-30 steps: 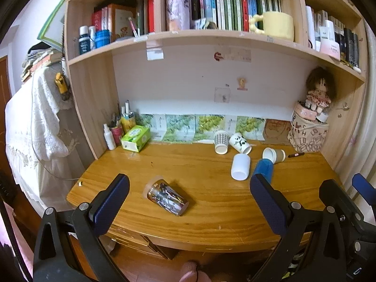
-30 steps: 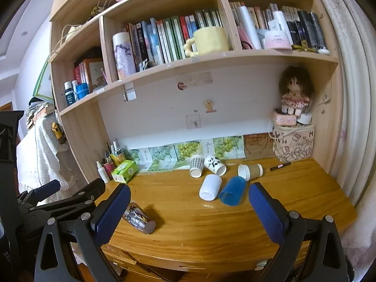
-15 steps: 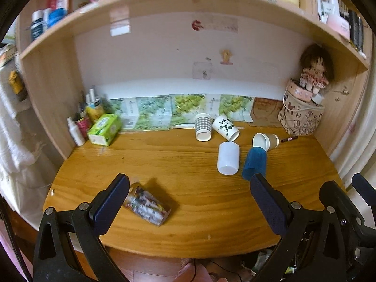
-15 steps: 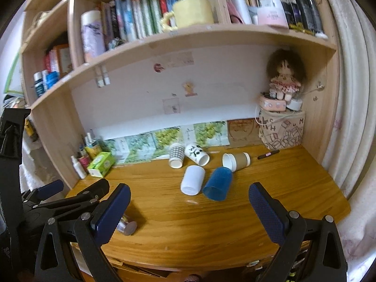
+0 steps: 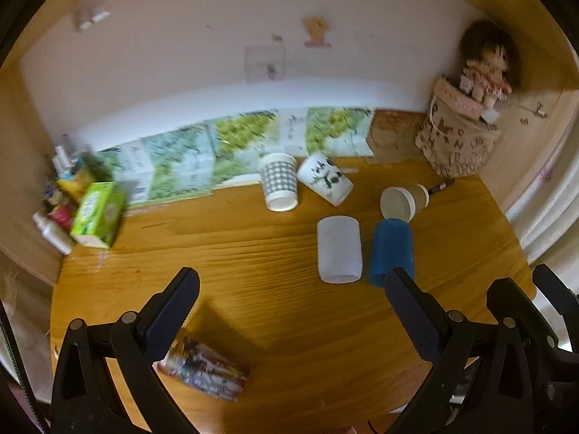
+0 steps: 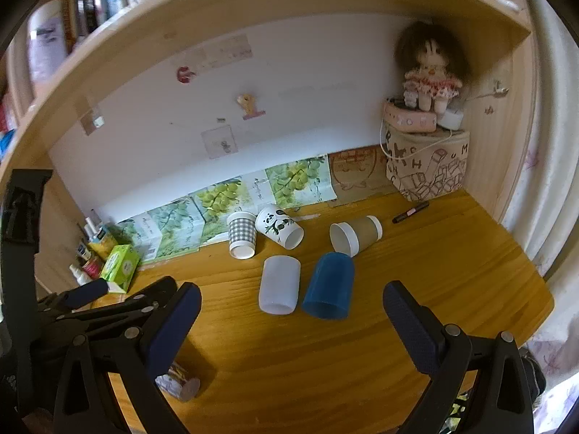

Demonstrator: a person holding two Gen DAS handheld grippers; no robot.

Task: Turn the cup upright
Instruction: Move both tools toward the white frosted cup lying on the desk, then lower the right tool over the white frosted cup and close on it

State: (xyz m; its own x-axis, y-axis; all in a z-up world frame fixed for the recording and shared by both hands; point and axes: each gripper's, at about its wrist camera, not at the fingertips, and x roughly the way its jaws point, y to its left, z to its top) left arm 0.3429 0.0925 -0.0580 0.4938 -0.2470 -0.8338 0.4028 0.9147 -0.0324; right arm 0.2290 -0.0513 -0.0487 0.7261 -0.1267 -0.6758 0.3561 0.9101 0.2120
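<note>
Several cups lie on their sides on the wooden desk: a checked cup, a panda cup, a brown paper cup, a white cup, a blue cup and a patterned cup near the front left edge. My left gripper is open and empty above the front of the desk, with the patterned cup just under its left finger. My right gripper is open and empty, in front of the white cup and blue cup.
A green tissue box and small bottles stand at the back left. A patterned bag with a doll stands at the back right, a pen beside it. Leaf pictures line the back wall. A shelf hangs overhead.
Both grippers have moved forward and down toward the desk; the cups look larger and the bookshelf has slid out of view. Both stay open.
</note>
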